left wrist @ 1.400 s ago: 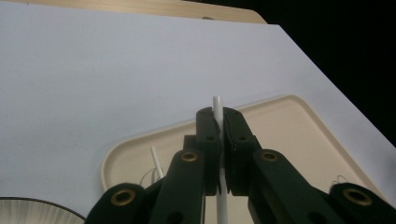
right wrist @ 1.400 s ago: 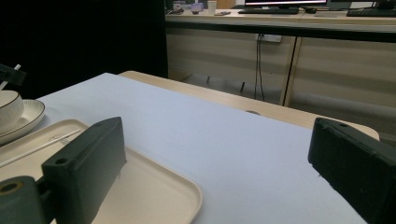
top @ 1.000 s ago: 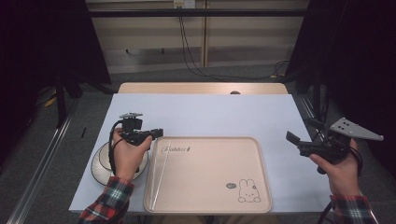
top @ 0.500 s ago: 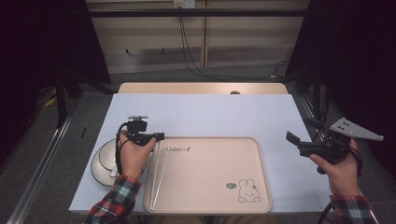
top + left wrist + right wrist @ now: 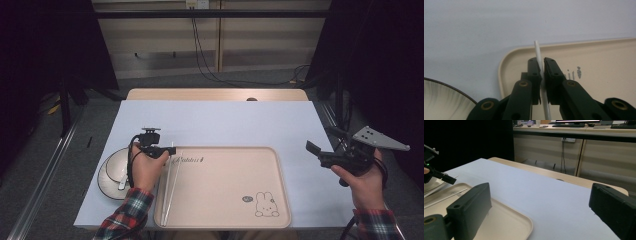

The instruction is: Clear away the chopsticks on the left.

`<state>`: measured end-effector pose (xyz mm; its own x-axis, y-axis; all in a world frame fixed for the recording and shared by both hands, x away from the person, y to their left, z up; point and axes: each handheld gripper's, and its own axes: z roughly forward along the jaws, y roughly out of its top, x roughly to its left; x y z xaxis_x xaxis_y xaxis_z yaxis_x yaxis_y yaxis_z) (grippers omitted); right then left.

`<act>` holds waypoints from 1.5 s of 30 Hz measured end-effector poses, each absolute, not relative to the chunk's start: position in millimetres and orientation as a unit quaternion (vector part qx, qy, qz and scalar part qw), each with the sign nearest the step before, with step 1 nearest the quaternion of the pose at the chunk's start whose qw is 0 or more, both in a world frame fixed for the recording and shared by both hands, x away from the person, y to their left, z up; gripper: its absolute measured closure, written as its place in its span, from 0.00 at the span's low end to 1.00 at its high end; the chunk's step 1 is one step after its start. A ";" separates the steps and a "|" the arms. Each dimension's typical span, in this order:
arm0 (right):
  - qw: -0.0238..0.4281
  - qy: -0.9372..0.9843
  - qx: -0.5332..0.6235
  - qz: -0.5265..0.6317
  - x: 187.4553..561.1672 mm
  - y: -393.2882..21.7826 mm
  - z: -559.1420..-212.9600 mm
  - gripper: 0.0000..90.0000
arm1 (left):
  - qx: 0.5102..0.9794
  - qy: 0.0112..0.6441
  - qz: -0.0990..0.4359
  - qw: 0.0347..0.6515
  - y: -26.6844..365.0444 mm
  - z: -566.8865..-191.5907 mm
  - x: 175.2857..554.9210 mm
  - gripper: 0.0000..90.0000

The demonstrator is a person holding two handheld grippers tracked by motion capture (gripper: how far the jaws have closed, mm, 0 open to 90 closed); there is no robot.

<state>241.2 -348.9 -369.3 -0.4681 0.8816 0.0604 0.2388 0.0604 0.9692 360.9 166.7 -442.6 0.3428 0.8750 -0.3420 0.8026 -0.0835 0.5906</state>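
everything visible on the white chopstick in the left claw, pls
The chopstick is a thin, plain white, smooth rod, plastic-looking. The left claw is shut on it near its far end; the short tip pokes out past the jaws. In the high view it runs along the left edge of the tray, a second chopstick lying close beside it. Whether its near end rests on the tray floor is hard to tell. Nothing else touches it.

Tray at the counter's near edge
Beige plastic tray holds white chopsticks along its left rim; ribbed ceramic bowl lies left.
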 end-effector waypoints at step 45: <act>0.298 0.664 0.423 0.540 240.9 -350.5 -370.6 0.04 | 0.740 0.531 0.043 0.410 175.5 -419.5 353.5 0.57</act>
